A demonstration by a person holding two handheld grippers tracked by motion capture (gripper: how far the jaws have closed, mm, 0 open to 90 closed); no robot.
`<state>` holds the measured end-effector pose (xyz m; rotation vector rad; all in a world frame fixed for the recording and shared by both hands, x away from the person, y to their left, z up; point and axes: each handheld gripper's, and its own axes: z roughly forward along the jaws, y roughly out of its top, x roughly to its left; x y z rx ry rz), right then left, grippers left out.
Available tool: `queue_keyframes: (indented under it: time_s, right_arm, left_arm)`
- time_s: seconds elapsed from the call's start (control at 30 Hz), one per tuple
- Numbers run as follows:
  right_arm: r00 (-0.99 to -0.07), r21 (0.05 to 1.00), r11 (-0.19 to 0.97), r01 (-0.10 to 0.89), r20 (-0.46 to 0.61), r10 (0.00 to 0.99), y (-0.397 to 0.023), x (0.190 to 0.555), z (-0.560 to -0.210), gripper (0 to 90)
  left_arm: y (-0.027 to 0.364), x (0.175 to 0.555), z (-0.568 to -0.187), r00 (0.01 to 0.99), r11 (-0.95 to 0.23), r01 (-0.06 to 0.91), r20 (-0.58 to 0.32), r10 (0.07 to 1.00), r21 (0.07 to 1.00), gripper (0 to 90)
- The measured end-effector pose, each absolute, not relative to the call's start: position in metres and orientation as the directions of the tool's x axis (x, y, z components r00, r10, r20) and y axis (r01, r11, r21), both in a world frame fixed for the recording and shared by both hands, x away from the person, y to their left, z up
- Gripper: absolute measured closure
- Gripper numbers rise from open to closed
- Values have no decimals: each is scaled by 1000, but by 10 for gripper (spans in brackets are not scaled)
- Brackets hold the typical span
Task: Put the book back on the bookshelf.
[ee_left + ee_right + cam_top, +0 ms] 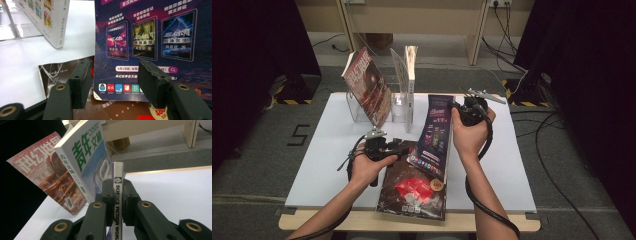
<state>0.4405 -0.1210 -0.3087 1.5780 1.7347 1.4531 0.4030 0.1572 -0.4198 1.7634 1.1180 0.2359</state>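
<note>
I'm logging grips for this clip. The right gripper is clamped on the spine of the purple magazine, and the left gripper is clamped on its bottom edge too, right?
Not quite. The right gripper is indeed clamped on the spine of the purple magazine, but the left gripper is open: in the left gripper view its jaws stand apart in front of the magazine's bottom edge without pressing on it.

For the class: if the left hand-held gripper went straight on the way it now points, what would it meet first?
Most likely the purple magazine that the right hand-held gripper holds up by its spine. It stands directly beyond the open left hand-held gripper, though its distance is hard to judge.
</note>
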Motion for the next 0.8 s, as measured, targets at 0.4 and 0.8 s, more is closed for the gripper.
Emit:
queue_keyframes:
  time_s: [0.4,0.8]
  right_arm:
    - [-287,916,-163,368,279,917,-95,426,-289,831]
    - [-253,934,-136,331,226,941,-70,426,-285,829]
  left_arm:
    - [140,390,-393,618,-81,478,-269,739,875,382]
    - [95,395,-368,672,-97,422,-239,701,901,357]
